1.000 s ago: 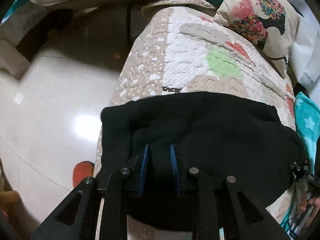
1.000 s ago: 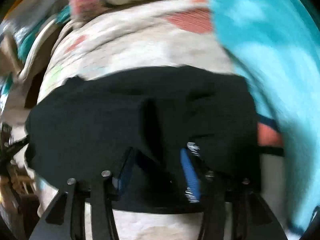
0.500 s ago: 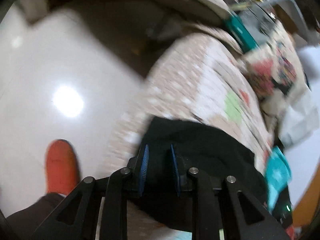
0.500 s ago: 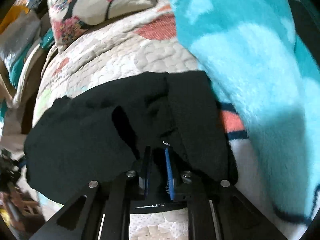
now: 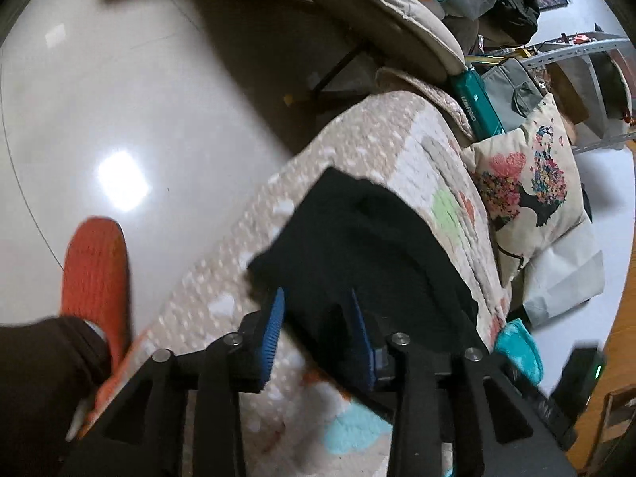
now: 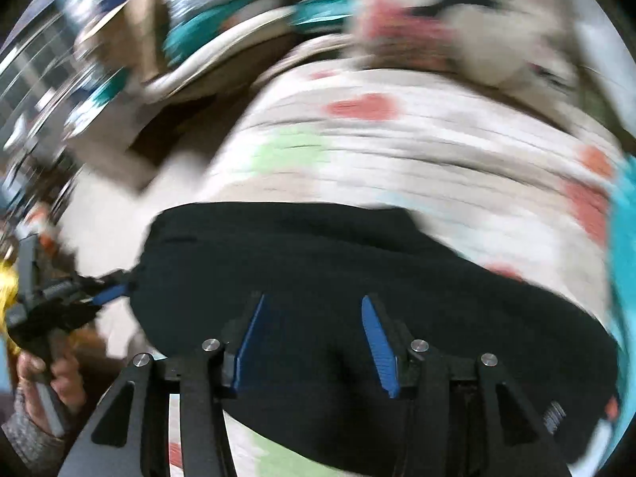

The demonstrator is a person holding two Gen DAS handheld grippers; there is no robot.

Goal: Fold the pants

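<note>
The black pants (image 5: 369, 246) lie bunched in a folded heap on a patchwork quilt (image 5: 357, 147). In the left wrist view my left gripper (image 5: 318, 320) is open, its blue pads either side of the heap's near left corner, holding nothing. In the blurred right wrist view the pants (image 6: 342, 274) fill the lower middle. My right gripper (image 6: 314, 334) is open over their near edge, empty. The left gripper (image 6: 107, 292) shows there at the pants' left edge.
The quilt's edge drops to a shiny floor (image 5: 119, 99) on the left, where an orange slipper (image 5: 95, 266) stands. A floral pillow (image 5: 532, 187) lies at the quilt's far end. A teal blanket (image 5: 516, 346) lies right of the pants.
Both grippers have opened: the left from a narrow gap, the right from being shut on a fold of the pants. The right gripper swung left, away from the teal blanket.
</note>
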